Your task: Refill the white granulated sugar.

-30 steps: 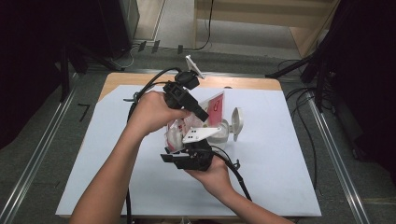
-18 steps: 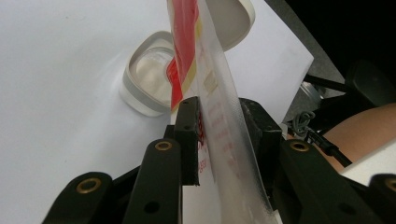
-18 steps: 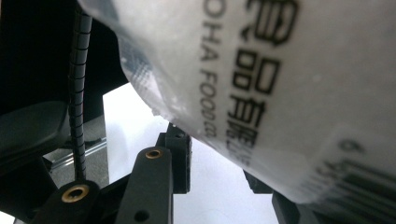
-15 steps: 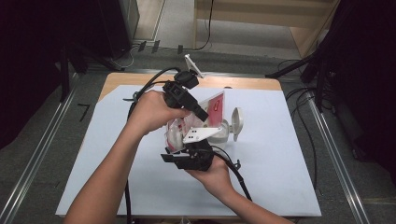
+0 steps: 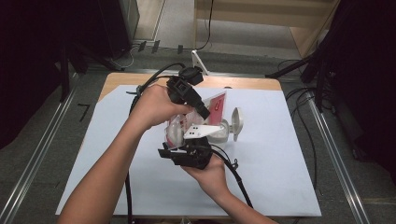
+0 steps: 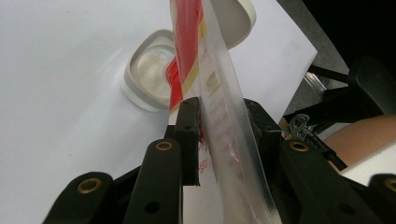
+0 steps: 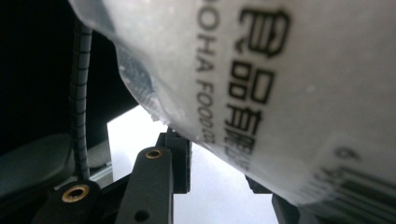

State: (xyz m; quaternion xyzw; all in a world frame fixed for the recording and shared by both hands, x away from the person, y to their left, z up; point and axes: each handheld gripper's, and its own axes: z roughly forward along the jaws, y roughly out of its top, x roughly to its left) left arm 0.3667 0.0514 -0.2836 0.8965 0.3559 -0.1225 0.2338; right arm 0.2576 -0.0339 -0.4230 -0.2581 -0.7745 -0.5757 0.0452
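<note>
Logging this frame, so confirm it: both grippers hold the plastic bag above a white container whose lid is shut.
One detail is wrong: the lid is open, standing beside the white container, as the high view shows. The rest holds: the left gripper and right gripper hold the plastic bag above it.

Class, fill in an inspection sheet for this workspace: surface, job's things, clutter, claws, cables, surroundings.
Surface: white sheet over a wooden table.
Job's things: plastic food bag, red and clear, held above an open white container with a hinged lid.
Clutter: nothing seen.
Claws: left claw and right claw both grip the bag.
Cables: black cables trail from each claw.
Surroundings: grey floor, metal rails, wooden furniture behind.
</note>
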